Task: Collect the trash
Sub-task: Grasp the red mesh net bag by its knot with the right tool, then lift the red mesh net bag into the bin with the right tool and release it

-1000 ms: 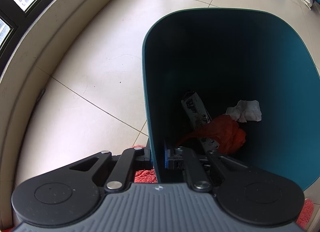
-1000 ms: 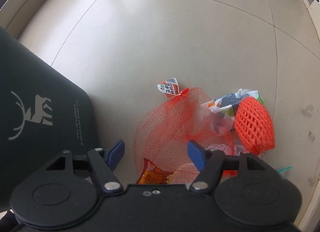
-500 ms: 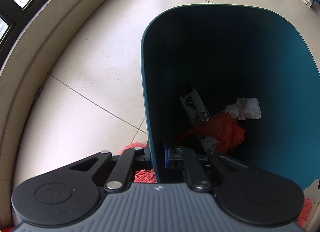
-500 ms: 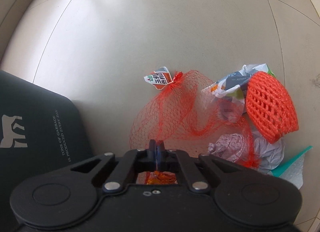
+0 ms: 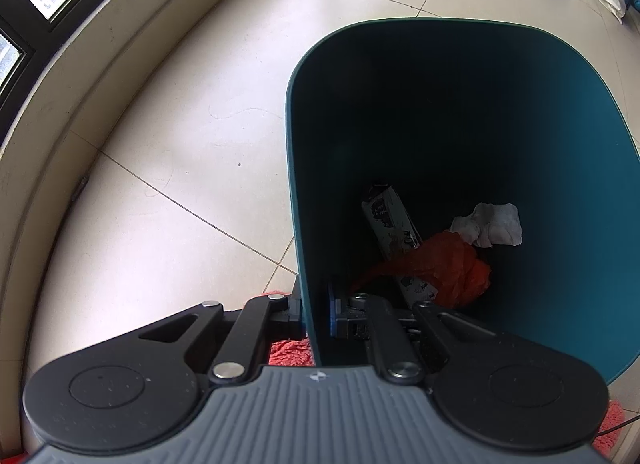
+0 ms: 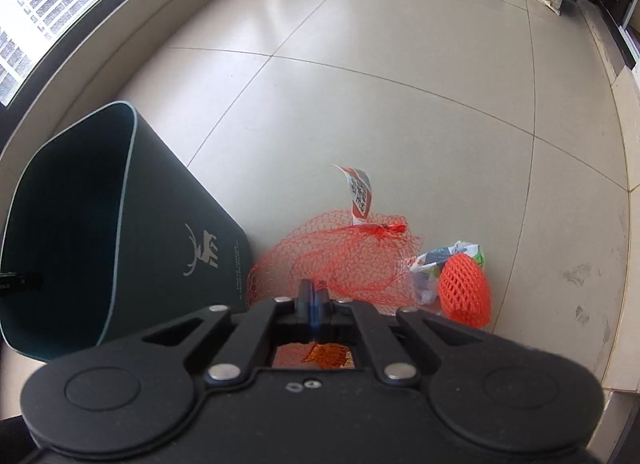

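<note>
Tiled floor [image 6: 400, 83]: foam sleeve [image 6: 464, 290] beside net bag [image 6: 340, 260], bin [image 6: 160, 223].

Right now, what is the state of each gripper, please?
Left gripper: closed on the wall of the green bin.
Right gripper: closed on the red mesh bag.

A bin [image 6: 80, 223] stands on the floor [image 6: 400, 103], left of a mesh bag [image 6: 340, 260]. A foam sleeve [image 6: 464, 290] lies right of the bag. Inside the bin, a carton [image 5: 394, 232] lies beside a crumpled tissue [image 5: 492, 223].
</note>
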`<action>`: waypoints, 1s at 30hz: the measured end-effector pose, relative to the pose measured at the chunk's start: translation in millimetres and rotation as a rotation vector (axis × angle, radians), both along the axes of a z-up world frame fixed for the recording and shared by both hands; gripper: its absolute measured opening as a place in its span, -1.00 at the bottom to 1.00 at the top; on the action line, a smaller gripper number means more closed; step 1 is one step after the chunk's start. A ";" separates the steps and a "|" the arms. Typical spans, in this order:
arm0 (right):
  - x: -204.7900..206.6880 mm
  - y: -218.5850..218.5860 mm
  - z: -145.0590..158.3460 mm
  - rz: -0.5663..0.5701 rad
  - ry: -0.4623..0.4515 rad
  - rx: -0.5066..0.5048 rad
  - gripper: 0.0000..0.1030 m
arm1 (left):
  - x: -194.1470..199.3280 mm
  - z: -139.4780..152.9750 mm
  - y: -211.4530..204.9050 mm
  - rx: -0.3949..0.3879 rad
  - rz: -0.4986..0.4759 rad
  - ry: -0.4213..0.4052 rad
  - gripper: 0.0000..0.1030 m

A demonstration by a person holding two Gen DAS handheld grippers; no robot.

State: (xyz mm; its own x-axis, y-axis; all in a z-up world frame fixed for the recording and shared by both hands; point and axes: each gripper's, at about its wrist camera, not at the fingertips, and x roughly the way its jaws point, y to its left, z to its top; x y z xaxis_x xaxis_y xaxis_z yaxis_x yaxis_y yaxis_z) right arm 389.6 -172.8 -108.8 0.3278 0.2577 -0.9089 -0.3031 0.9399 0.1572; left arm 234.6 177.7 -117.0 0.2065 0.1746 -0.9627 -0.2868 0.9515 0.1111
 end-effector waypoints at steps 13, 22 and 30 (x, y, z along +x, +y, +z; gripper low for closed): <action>-20.9 69.2 151.5 0.277 -0.220 0.182 -1.00 | -3.2 2.8 -1.8 0.003 0.002 -0.016 -0.83; -10.3 138.8 138.9 0.399 -0.199 0.302 -1.00 | -5.5 7.0 0.9 -0.004 0.011 -0.029 -0.83; 12.1 171.3 64.1 0.422 -0.081 0.231 -1.00 | -6.9 11.4 5.0 -0.018 0.019 -0.038 -0.82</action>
State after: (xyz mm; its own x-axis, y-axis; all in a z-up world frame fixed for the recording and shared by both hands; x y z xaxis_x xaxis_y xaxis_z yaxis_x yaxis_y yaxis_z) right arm 401.7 -1.5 -44.7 0.2184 0.5755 -0.7881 -0.6702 0.6755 0.3075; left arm 227.7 182.7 -105.5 0.2402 0.1616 -0.9572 -0.3090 0.9475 0.0824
